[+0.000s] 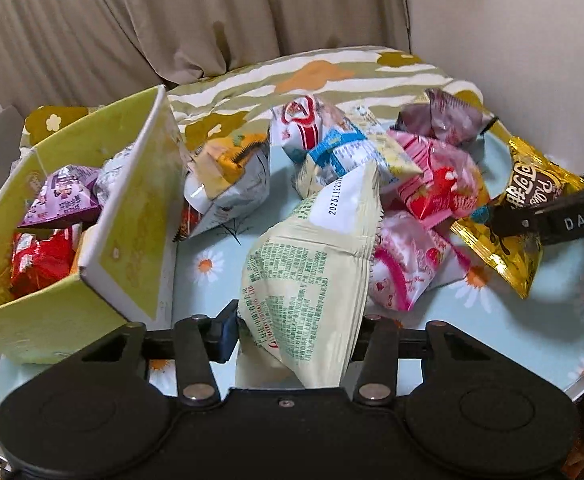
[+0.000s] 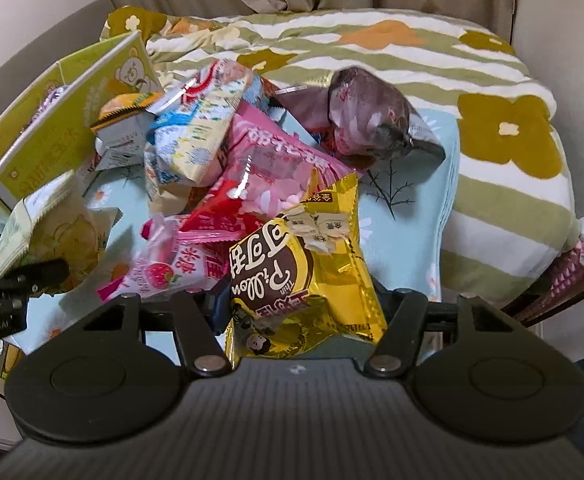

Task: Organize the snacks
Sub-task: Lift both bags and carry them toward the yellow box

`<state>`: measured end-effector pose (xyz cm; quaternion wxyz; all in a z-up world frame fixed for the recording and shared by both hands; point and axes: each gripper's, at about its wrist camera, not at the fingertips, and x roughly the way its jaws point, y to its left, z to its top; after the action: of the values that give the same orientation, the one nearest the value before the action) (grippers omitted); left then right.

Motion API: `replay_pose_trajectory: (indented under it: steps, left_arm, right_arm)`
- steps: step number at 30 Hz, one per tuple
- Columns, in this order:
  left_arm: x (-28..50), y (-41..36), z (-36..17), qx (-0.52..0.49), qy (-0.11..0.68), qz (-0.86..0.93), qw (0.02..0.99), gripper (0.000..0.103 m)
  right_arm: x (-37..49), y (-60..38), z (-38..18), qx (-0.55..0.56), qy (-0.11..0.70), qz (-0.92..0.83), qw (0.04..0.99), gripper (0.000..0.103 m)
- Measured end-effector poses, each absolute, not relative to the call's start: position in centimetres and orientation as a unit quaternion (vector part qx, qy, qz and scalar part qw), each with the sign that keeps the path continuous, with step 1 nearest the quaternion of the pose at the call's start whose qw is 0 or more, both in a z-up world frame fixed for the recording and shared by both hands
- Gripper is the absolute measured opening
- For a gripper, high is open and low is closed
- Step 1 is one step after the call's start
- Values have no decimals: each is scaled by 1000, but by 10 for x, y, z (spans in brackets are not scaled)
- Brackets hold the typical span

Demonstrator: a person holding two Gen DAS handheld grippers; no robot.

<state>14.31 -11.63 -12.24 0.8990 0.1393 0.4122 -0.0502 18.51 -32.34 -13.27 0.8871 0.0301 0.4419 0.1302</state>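
Observation:
In the left wrist view my left gripper (image 1: 296,332) is shut on the lower end of a pale green snack bag (image 1: 308,272), held above the daisy-print cloth. At the right edge my right gripper (image 1: 508,220) pinches a gold snack bag (image 1: 528,184). The right wrist view shows that right gripper (image 2: 300,316) shut on the gold bag (image 2: 304,272), with the left gripper (image 2: 48,276) and its pale bag (image 2: 52,232) at the left. A yellow-green box (image 1: 132,200) on the left holds a purple bag (image 1: 64,200) and a red bag (image 1: 40,260).
Several loose snack bags lie piled between the grippers, among them pink ones (image 1: 436,184) and a mauve one (image 2: 364,120). The box (image 2: 52,136) has a raised flap. Behind lie a flowered blanket (image 2: 492,80) and a beige curtain (image 1: 172,20).

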Motion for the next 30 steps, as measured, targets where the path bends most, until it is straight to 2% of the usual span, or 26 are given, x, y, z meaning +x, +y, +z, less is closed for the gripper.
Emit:
replay_pose_trajectory:
  steps: [8, 18, 30]
  left_arm:
    - [132, -107, -98, 116, 388, -54, 913, 48]
    - [121, -74, -31, 79, 327, -41, 941, 48]
    - [154, 25, 14, 97, 278, 19, 955, 48]
  right_arm:
    - [168, -320, -103, 38, 421, 125, 898, 77]
    - [162, -297, -49, 52, 384, 141, 911, 77]
    - [198, -194, 11, 69, 324, 204, 921, 77]
